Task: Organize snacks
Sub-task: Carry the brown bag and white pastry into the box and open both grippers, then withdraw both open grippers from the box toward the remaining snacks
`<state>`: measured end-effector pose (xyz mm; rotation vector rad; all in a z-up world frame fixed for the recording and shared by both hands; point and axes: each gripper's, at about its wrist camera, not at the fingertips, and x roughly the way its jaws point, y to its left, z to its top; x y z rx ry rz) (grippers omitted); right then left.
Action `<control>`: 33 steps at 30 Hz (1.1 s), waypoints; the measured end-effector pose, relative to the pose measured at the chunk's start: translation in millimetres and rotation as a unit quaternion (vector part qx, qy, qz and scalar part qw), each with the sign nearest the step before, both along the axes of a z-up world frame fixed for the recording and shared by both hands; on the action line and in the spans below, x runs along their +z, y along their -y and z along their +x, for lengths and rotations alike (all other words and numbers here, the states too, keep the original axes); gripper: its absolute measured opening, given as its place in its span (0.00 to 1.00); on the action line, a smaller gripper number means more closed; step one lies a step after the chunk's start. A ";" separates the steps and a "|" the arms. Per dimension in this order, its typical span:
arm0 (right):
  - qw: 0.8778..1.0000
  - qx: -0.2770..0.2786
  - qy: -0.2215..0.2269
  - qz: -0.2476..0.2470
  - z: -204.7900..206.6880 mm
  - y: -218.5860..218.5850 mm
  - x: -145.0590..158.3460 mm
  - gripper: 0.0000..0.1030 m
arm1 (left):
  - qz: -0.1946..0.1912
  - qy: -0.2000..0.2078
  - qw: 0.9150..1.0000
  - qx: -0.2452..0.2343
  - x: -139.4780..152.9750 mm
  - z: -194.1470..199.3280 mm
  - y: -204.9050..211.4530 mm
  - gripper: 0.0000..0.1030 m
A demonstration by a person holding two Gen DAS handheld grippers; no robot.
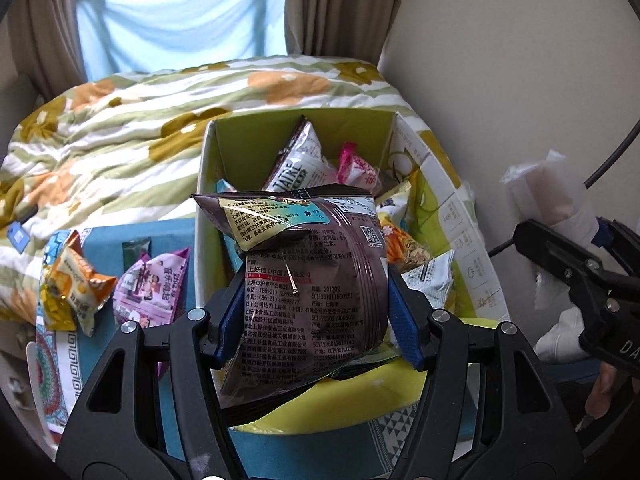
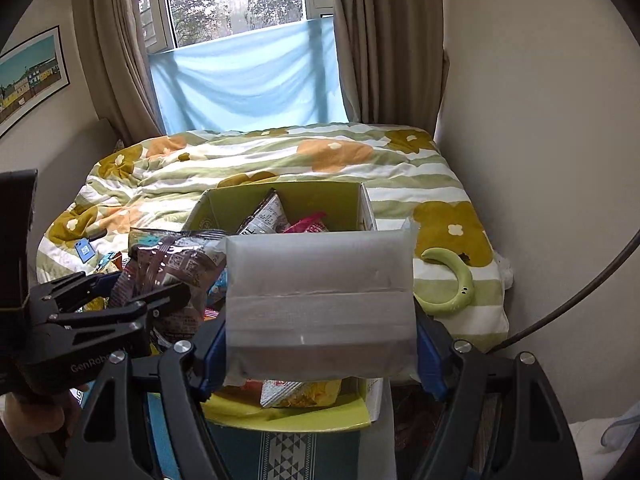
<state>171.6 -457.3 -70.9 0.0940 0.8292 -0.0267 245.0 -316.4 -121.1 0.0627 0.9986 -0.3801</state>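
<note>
A blue patterned mat [image 1: 176, 236] bears loose wrapped snacks [image 1: 154, 284] beside an open green-lined cardboard box [image 1: 256, 128] of packets; behind lie a floral quilt [image 2: 280, 152] and curtained window [image 2: 240, 0]. Tilted downward over the box, the left gripper [image 1: 316, 304] has its pads around a brown foil snack bag [image 1: 320, 272], and the right gripper [image 2: 320, 344] clamps a frosted white plastic packet [image 2: 320, 292].

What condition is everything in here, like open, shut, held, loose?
Box: open, holding snack packs.
Brown snack bag: crumpled, between the left gripper pads, over the box.
Clear pack: sealed, clamped by the right gripper.
Orange pack: loose outside the box.
Curtains: drawn apart.
</note>
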 end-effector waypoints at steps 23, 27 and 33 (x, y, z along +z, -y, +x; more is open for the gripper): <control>0.998 0.030 -0.042 0.040 61.9 5.5 -26.3 0.71 | 0.016 0.005 0.999 0.051 11.9 -14.4 -58.0 0.92; 0.997 0.035 -0.050 0.052 68.6 4.2 -36.6 0.78 | 0.019 0.005 0.998 0.058 8.7 -17.3 -62.4 0.92; 0.997 0.024 -0.008 0.076 53.8 11.2 -40.4 0.99 | 0.010 -0.011 0.998 0.065 -4.1 -24.0 -71.4 0.92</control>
